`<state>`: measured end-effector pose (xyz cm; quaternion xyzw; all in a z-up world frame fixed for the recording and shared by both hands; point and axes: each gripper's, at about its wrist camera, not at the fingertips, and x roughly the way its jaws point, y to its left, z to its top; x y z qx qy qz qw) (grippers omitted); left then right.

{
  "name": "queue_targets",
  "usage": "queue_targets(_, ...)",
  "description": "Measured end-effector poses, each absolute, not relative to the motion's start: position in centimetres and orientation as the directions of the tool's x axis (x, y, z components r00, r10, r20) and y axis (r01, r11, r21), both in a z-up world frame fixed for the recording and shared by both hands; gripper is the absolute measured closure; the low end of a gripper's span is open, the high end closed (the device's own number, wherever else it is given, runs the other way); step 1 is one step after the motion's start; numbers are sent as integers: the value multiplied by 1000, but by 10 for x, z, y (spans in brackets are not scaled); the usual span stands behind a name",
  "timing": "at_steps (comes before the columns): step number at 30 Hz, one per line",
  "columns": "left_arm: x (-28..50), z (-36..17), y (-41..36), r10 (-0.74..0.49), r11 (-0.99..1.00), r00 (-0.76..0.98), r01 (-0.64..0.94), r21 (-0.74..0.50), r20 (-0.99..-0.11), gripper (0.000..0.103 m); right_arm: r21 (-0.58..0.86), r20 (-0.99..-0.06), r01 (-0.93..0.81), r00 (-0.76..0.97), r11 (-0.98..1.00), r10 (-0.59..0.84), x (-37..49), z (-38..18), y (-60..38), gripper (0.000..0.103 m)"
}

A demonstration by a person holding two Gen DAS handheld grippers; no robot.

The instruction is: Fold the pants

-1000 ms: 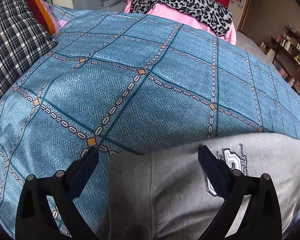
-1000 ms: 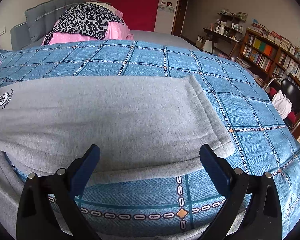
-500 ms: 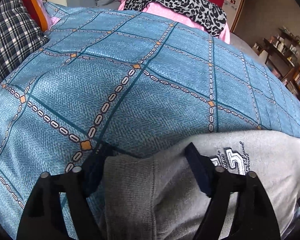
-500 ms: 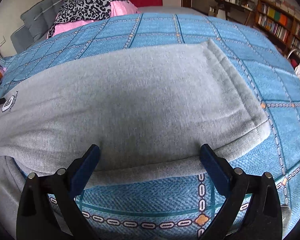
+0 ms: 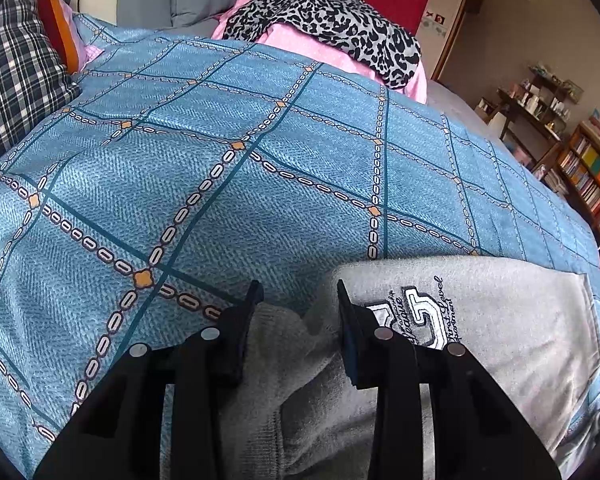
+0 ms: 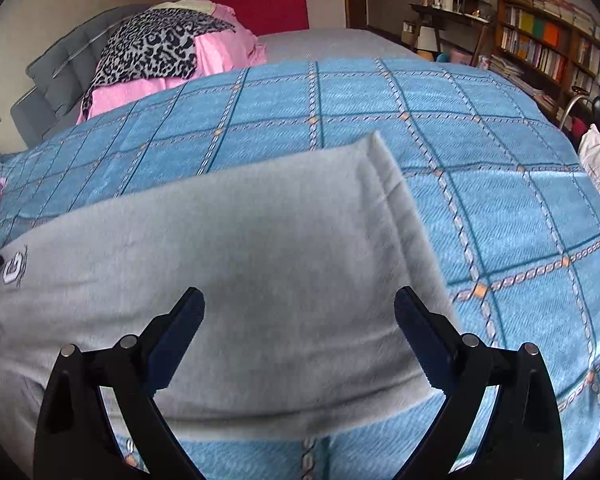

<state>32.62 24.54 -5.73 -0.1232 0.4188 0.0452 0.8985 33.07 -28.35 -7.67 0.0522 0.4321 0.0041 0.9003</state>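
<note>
left tool [image 5: 298,300]: pinching pants [image 5: 480,332] waistband | right tool [image 6: 298,320]: wide over hem | bedspread [image 6: 480,184]: bare beyond

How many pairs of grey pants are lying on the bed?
1. The grey pants lie across the near part of the blue quilt, logo end by the left gripper, leg end under the right gripper. Others may be out of view.

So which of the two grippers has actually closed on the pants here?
The left gripper: its fingers pinch a bunched ridge of the grey pants by the logo. The right gripper hangs wide open over the flat leg.
</note>
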Motion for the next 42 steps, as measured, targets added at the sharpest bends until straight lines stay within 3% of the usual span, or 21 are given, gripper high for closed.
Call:
queue_targets(5,327,-59,246,-16,966,642,-186,-176,-767,68,52,-765,96,643,994,-22,395,-75,-321,6)
queue_targets(11,331,-62,243,5,971,637,-186,-147,-771,67,153,-793,138,608,979,38,460,-94,-354,21)
queue_targets(19,335,-66,242,10,972,631,-190,-142,-776,67,209,-815,173,575,963,74,499,-121,-366,22)
queue_targets(23,337,-67,242,13,971,629,-192,-140,-778,66,147,-820,157,571,977,32,504,-124,-358,53)
queue_targets(25,338,-67,243,10,971,629,-192,-143,-777,66,141,-822,153,568,978,30,502,-121,-355,80)
queue_targets(27,337,-67,244,6,970,630,-192,-149,-776,66,151,-818,154,574,976,36,496,-117,-355,90)
queue_targets(42,308,-31,251,-47,955,720,-171,-243,-693,68,148,-598,124,801,981,-11,361,10,-356,92)
